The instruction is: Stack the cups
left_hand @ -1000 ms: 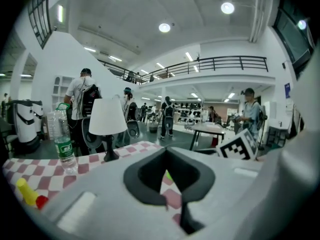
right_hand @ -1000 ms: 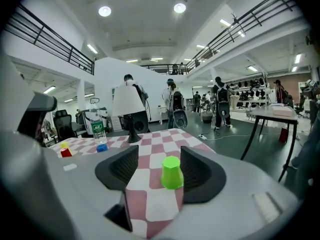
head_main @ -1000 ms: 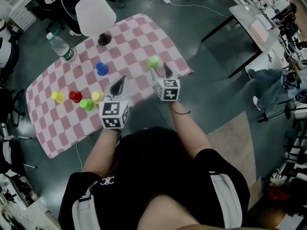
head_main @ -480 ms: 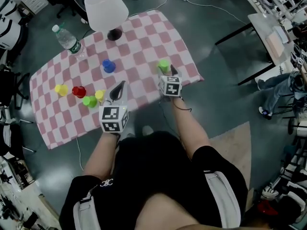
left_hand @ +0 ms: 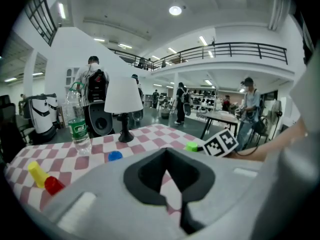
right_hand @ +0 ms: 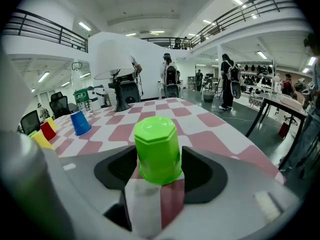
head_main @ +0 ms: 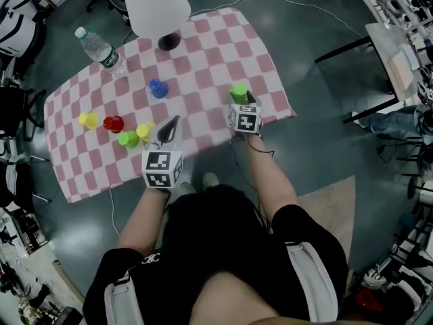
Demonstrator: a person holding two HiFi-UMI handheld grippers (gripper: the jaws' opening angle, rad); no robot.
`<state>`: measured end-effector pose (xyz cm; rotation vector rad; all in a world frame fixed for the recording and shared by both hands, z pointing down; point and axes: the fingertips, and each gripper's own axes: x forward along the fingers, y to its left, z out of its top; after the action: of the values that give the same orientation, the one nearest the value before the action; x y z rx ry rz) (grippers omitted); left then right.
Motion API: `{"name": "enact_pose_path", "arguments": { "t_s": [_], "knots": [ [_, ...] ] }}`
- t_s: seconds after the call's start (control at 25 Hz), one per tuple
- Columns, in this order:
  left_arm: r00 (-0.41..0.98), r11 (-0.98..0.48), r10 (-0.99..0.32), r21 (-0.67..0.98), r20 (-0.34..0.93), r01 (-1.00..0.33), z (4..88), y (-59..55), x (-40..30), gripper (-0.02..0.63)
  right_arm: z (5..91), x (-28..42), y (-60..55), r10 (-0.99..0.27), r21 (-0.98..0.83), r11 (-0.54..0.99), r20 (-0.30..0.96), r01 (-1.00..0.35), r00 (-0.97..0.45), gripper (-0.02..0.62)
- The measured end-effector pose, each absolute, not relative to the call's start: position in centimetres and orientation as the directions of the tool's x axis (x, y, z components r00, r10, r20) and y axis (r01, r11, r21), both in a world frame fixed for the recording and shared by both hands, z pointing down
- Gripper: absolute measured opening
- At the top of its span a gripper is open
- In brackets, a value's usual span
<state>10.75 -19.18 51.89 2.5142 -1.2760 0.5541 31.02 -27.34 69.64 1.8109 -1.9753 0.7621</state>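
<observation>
Head view: the upside-down green cup point(head_main: 238, 92) stood toward the near right corner of the checked cloth point(head_main: 203, 53), at the right gripper's point(head_main: 242, 102) tips. Left gripper view: the left gripper point(left_hand: 168, 158) had its jaws together, empty. Right gripper view: the jaws stood apart, having just been opening, with the cup between them, unclamped

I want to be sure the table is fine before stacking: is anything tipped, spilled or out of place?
Nothing stands out. The six cups all stand on the checked cloth, none knocked over; the bottle and lamp are upright, and nothing has spilled.
</observation>
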Motion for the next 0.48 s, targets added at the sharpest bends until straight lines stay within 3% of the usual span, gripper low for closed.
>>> {"name": "enact_pose_path", "arguments": {
  "t_s": [0.48],
  "knots": [
    [0.517,-0.547,-0.748,0.054,0.417,-0.835,50.6,-17.8,9.1,-0.003,66.0,29.4,-27.1,-0.836,-0.109,0.102,0.530,-0.989,-0.144,0.259]
  ]
}}
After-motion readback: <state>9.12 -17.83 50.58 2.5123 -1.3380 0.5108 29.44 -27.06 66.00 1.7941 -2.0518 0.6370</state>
